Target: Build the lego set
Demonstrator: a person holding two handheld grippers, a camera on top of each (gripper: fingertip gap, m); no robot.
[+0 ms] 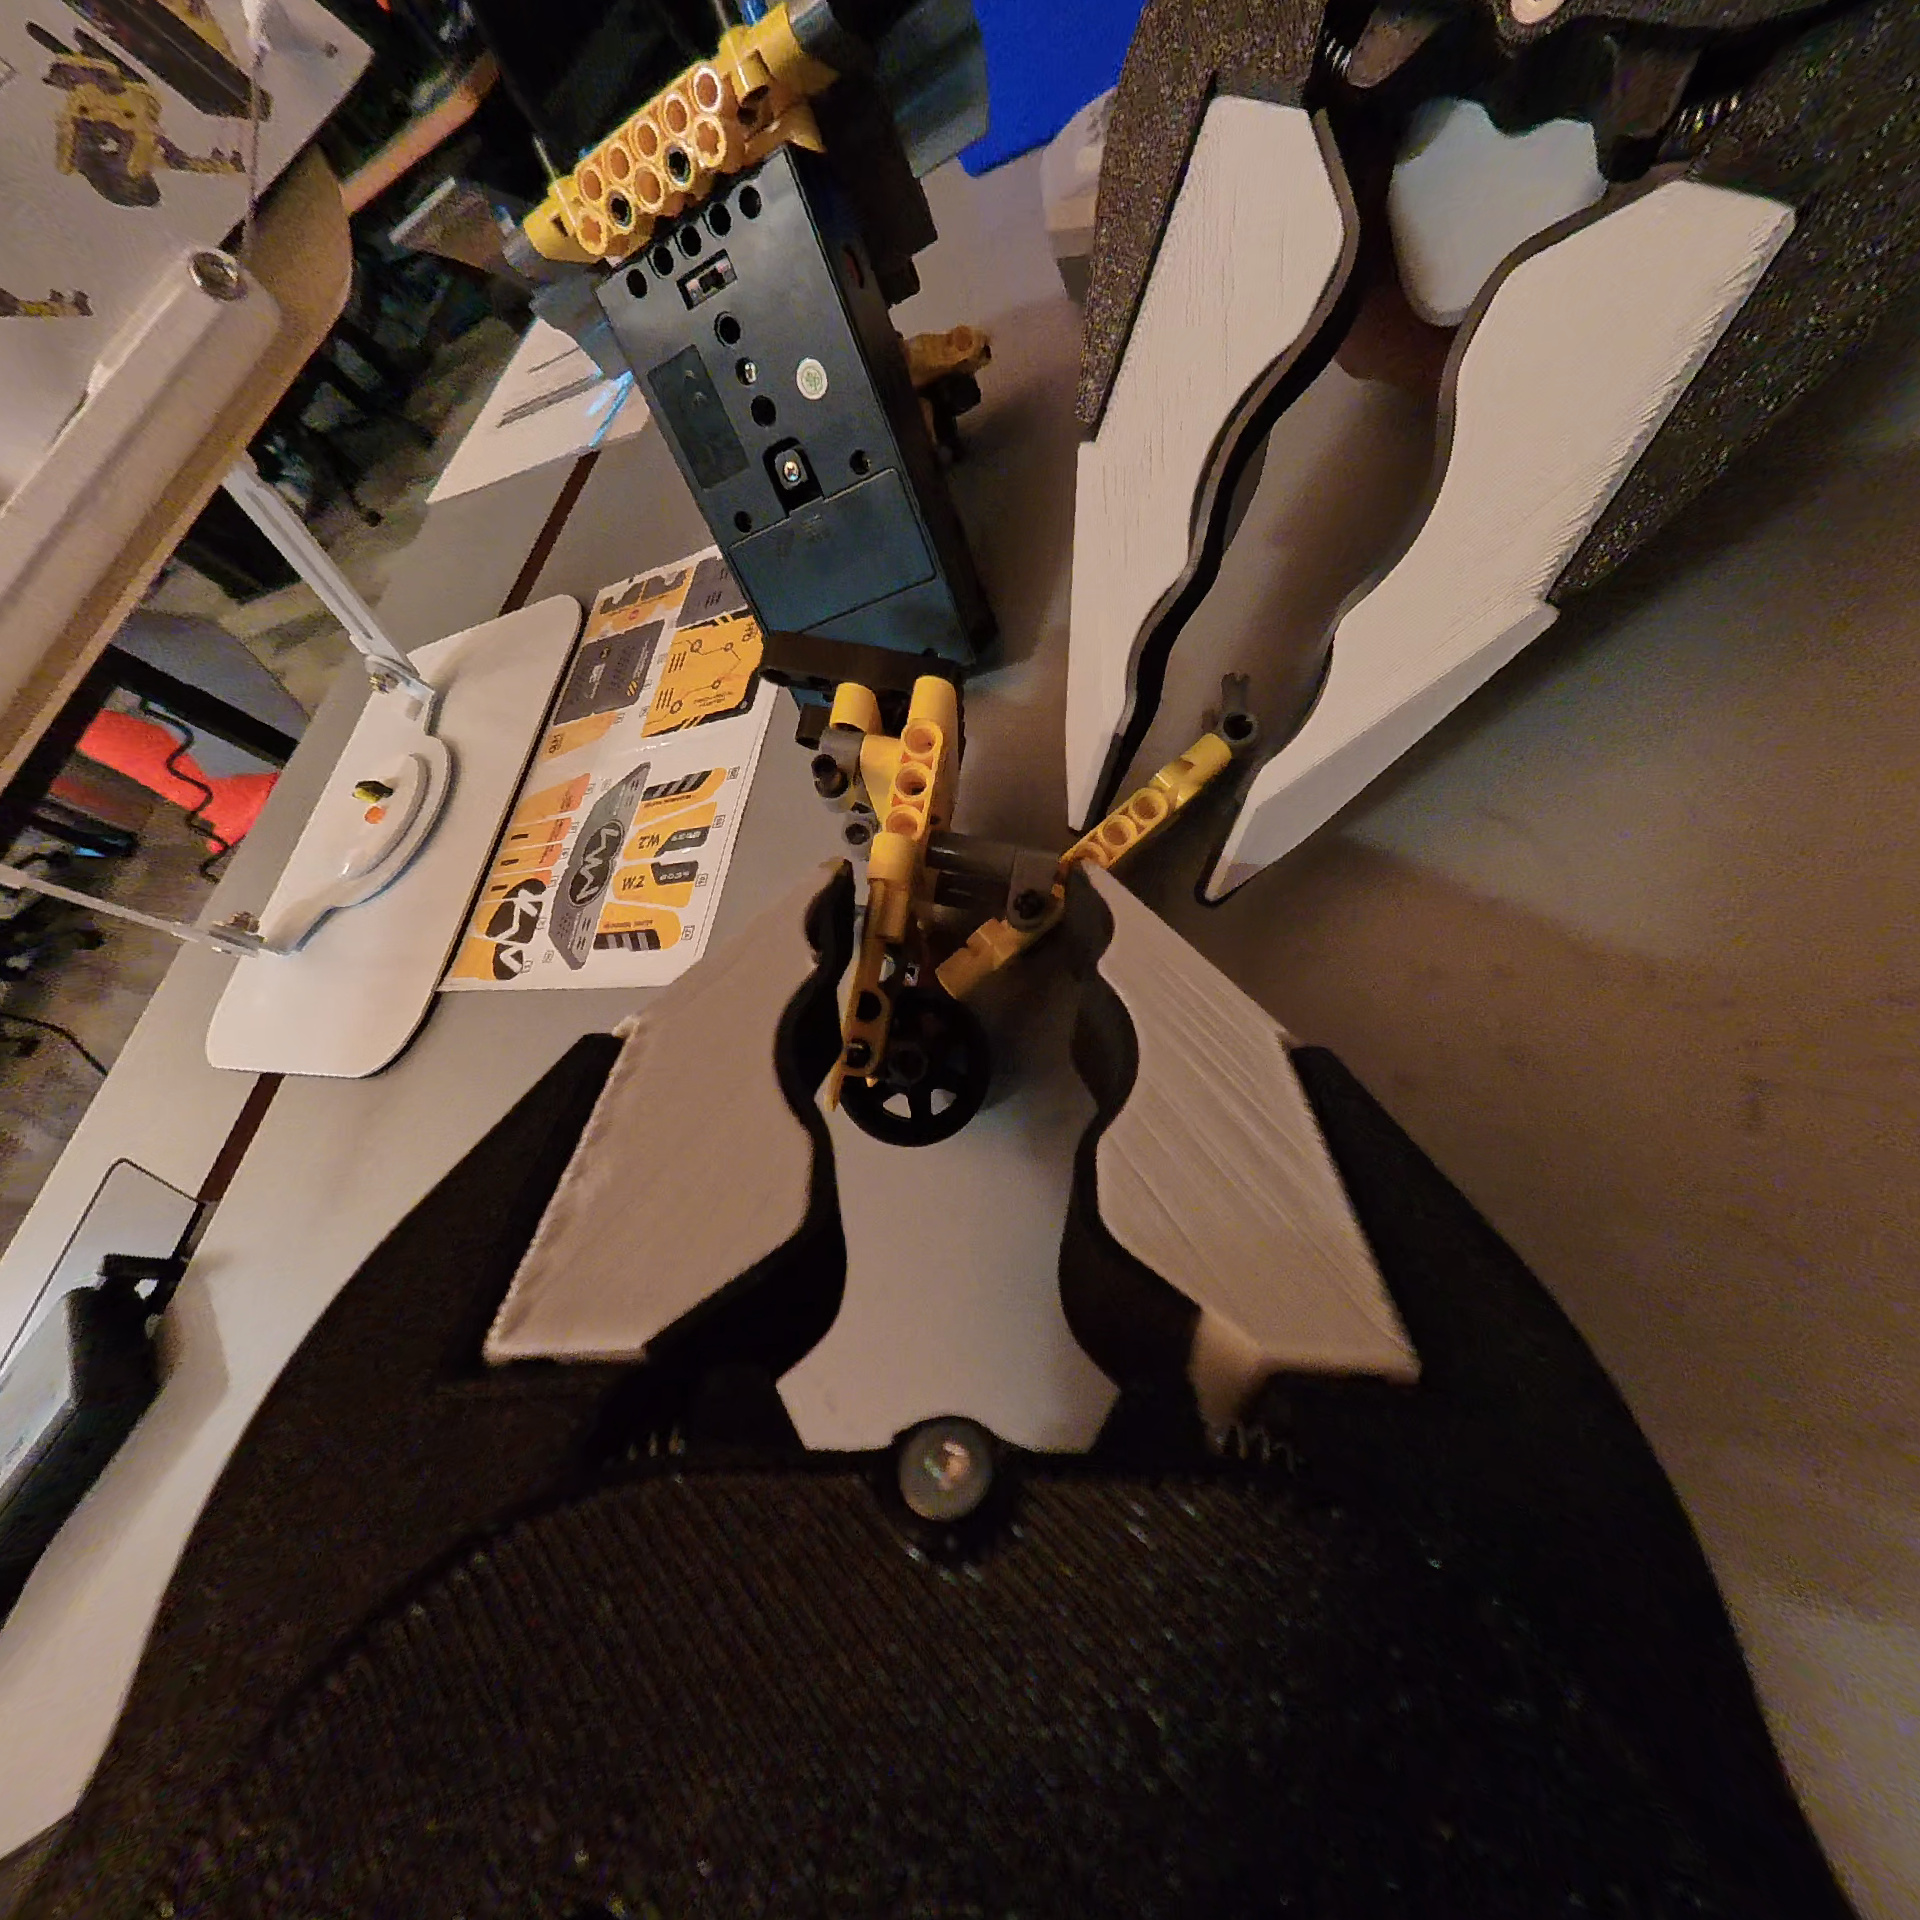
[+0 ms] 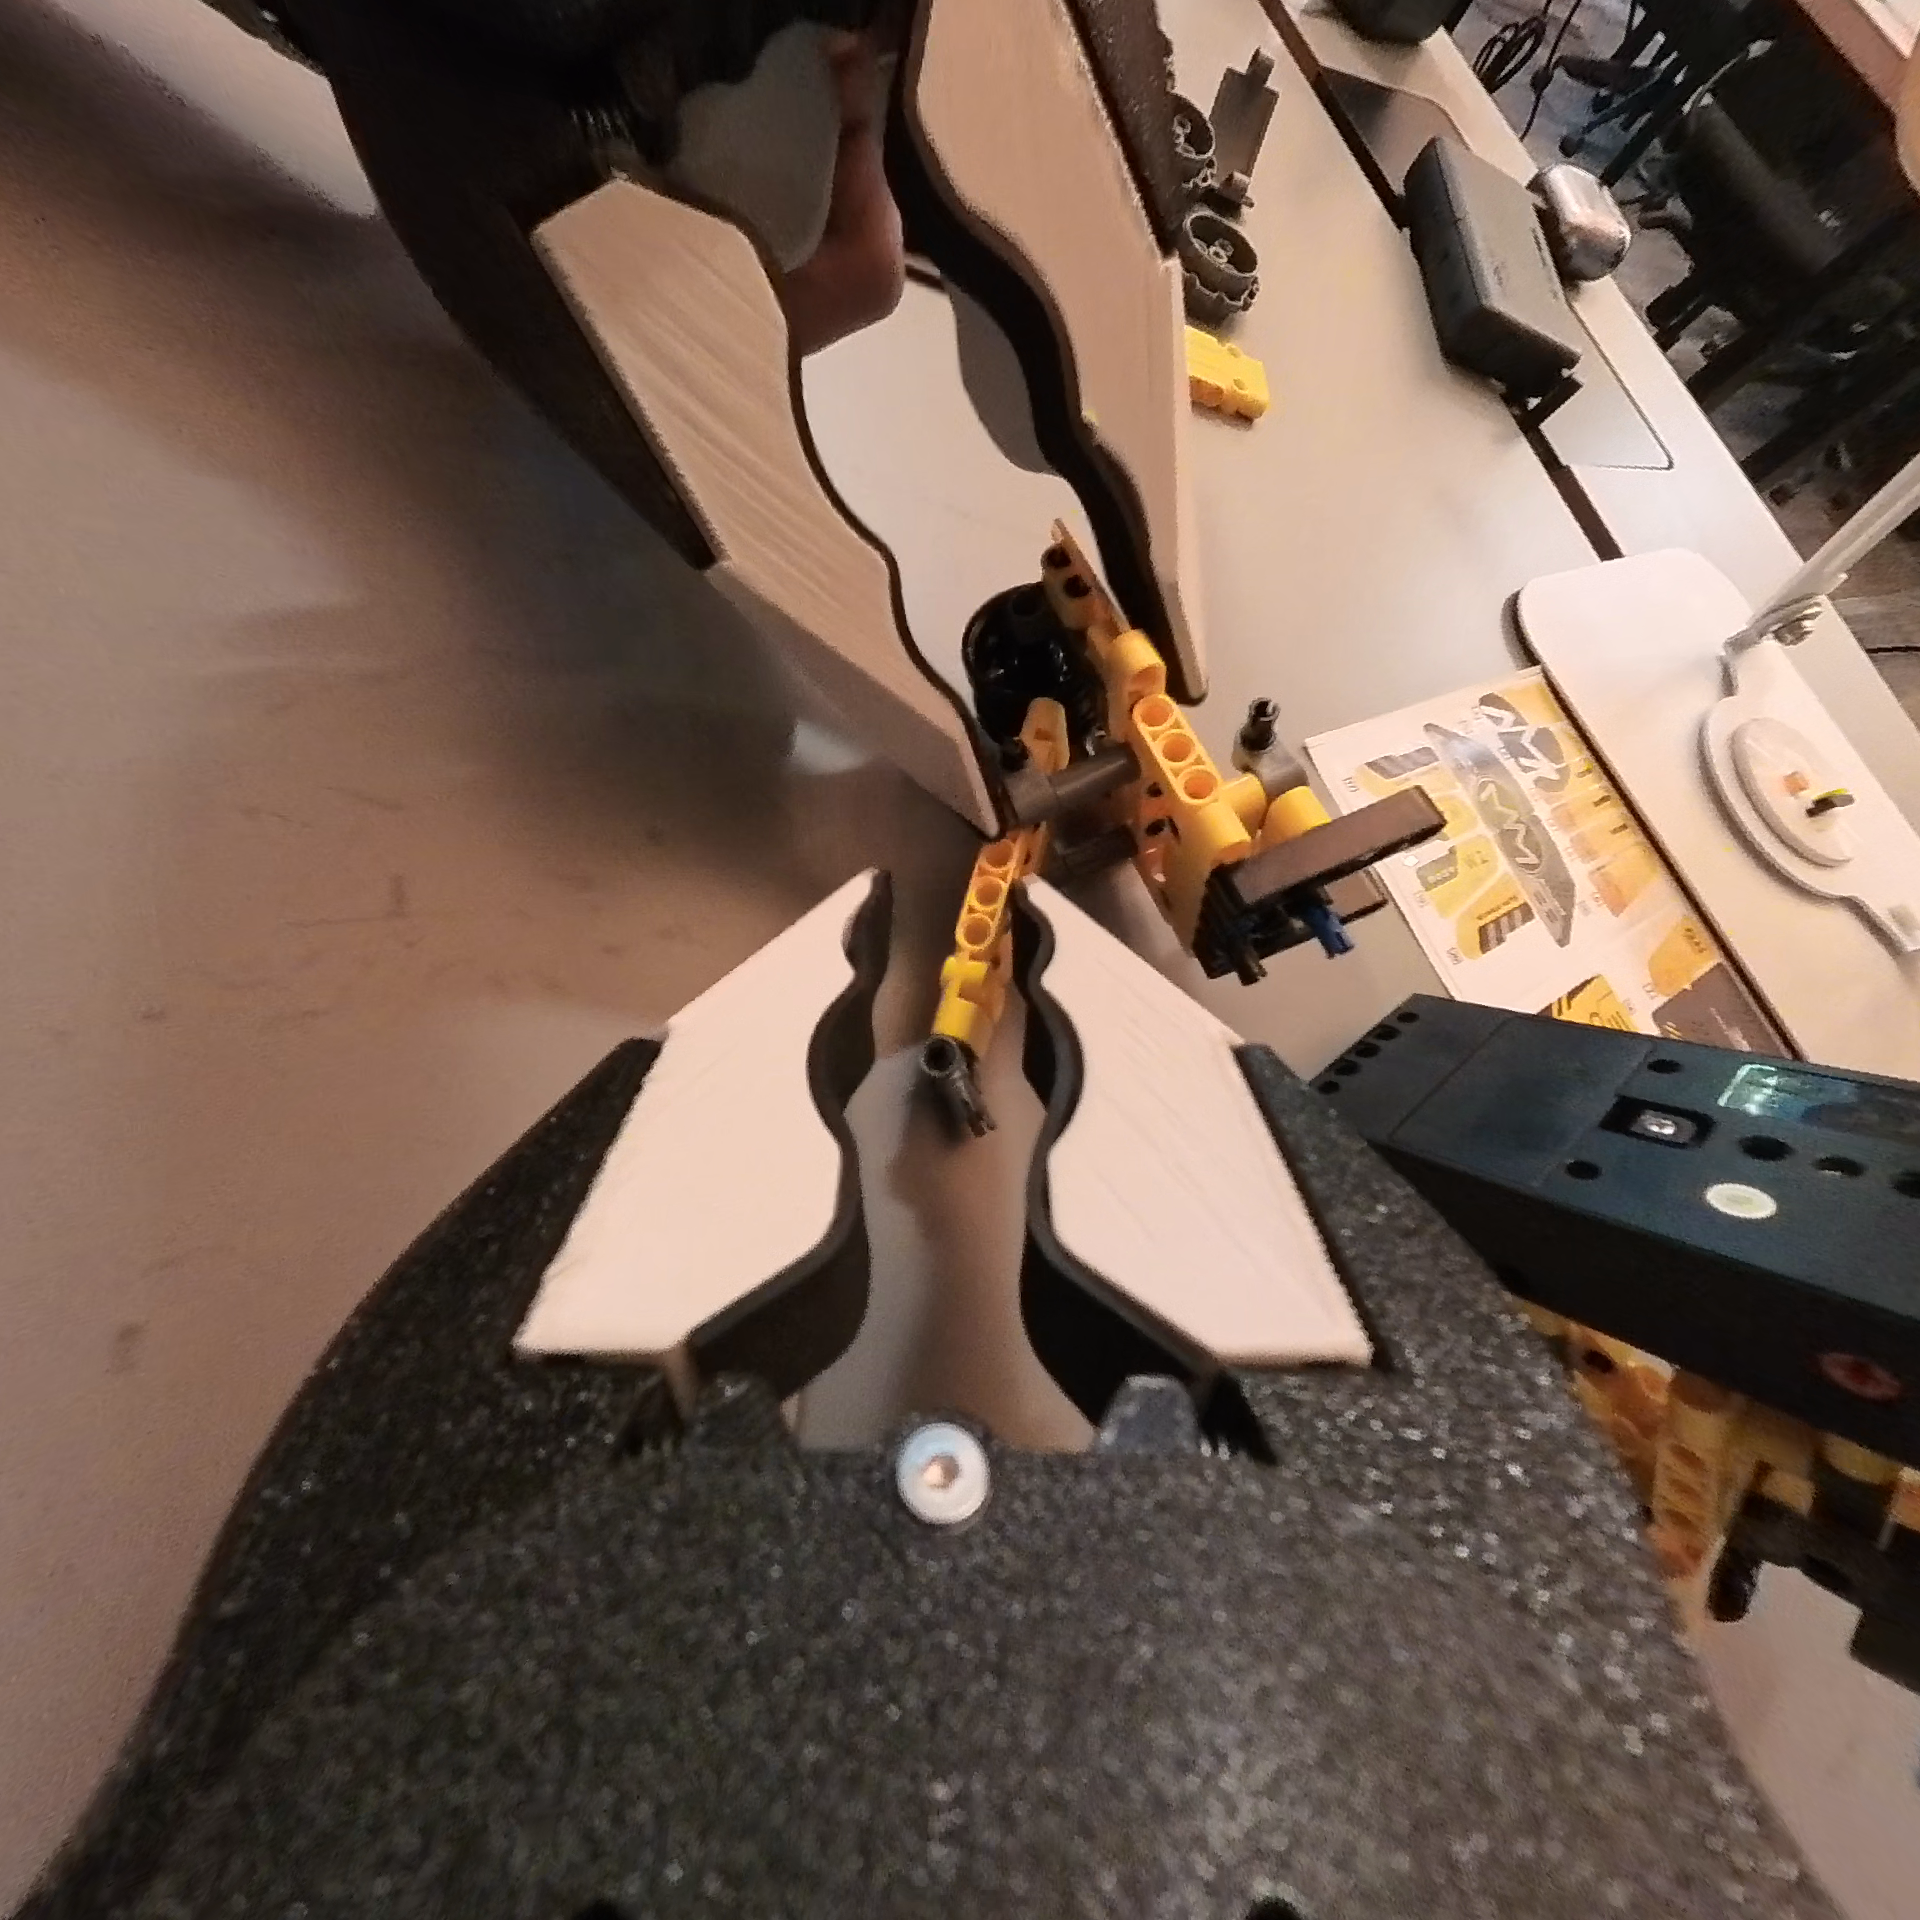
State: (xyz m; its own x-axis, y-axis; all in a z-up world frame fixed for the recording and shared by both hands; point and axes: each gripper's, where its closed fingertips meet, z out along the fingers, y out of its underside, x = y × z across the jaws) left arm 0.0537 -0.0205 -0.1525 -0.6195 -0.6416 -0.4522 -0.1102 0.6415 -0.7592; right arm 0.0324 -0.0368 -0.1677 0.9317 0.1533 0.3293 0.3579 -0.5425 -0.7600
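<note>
A small yellow and black brick assembly (image 1: pixel 904 831) with a black wheel (image 1: pixel 914 1070) sits between the fingers of my left gripper (image 1: pixel 961 894), which is shut on it just above the grey table (image 1: pixel 1558 1039). My right gripper (image 2: pixel 956 894) is shut on a yellow holed beam (image 2: pixel 982 935) that juts from the same assembly through a grey connector (image 2: pixel 1081 790). The two grippers meet tip to tip. The right gripper (image 1: pixel 1153 852) enters the left wrist view from the upper right. The left gripper (image 2: pixel 1086 748) enters the right wrist view from above.
A black box with holes (image 1: pixel 790 447), topped with yellow beams (image 1: pixel 665 156), is close beside the grippers (image 2: pixel 1662 1174). A yellow sticker sheet (image 1: pixel 613 810) and a white stand base (image 1: pixel 343 831) lie beyond. A loose yellow piece (image 2: pixel 1231 374) and a dark grey device (image 2: pixel 1486 260) are farther off. My left gripper's tips are some 20 centimeters from the loose yellow piece (image 2: pixel 1231 374).
</note>
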